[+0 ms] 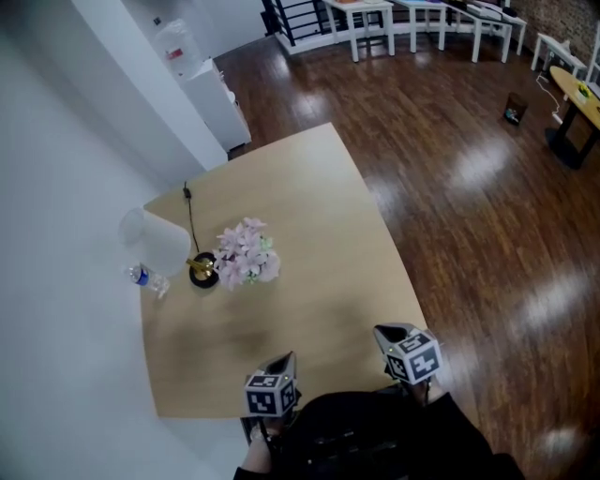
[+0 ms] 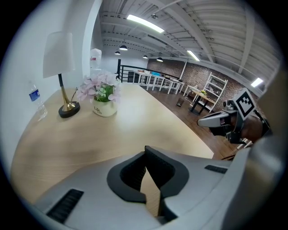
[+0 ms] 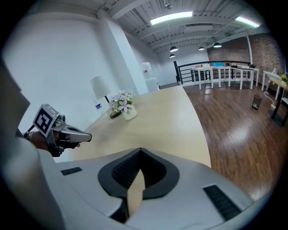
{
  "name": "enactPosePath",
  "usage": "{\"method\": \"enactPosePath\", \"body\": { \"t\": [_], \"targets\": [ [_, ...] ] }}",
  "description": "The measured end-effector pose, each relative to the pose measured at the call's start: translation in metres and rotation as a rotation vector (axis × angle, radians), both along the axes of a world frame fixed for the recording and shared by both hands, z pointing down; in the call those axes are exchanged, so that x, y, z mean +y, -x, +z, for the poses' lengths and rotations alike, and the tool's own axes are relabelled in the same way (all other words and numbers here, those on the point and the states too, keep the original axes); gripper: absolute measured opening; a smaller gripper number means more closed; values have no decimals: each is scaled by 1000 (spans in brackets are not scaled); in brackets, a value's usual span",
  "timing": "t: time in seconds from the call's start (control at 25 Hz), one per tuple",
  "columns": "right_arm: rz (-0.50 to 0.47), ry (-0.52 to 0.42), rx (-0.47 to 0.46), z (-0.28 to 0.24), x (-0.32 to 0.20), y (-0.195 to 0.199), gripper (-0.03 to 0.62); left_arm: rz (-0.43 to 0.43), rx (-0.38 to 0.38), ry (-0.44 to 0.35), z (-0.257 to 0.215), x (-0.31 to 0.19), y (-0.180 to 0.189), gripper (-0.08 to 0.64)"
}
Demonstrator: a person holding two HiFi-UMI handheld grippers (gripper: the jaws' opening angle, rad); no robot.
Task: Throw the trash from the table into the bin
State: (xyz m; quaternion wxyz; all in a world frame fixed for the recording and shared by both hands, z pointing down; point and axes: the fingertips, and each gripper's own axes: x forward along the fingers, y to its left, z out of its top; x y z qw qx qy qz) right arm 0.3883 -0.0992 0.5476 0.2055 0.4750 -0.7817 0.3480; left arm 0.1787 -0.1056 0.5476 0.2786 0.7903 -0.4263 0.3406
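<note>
A small plastic bottle (image 1: 147,278) with a blue label lies at the far left edge of the wooden table (image 1: 309,234), against the white wall; it also shows in the left gripper view, bottle (image 2: 37,101). No bin is in view. My left gripper (image 1: 285,362) hangs over the table's near edge, jaws shut with nothing in them, as the left gripper view confirms for the left gripper (image 2: 145,151). To its right, my right gripper (image 1: 389,332) is also over the near edge; the right gripper (image 3: 140,151) has its jaws together and empty. Both are far from the bottle.
A white-shaded lamp (image 1: 155,239) on a black base and a pot of pink flowers (image 1: 246,253) stand beside the bottle. A water dispenser (image 1: 202,80) is past the table's far corner. Dark wood floor (image 1: 469,216) lies right, with white tables (image 1: 366,14) far back.
</note>
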Motion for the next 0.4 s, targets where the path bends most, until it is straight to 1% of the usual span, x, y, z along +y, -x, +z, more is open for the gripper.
{"method": "enactPosePath", "body": {
  "t": [0.16, 0.4],
  "targets": [
    [-16, 8, -14, 3, -4, 2, 2, -9, -11, 7, 2, 0, 0, 6],
    [-44, -8, -27, -1, -10, 3, 2, -27, -24, 8, -1, 1, 1, 6]
  ]
}}
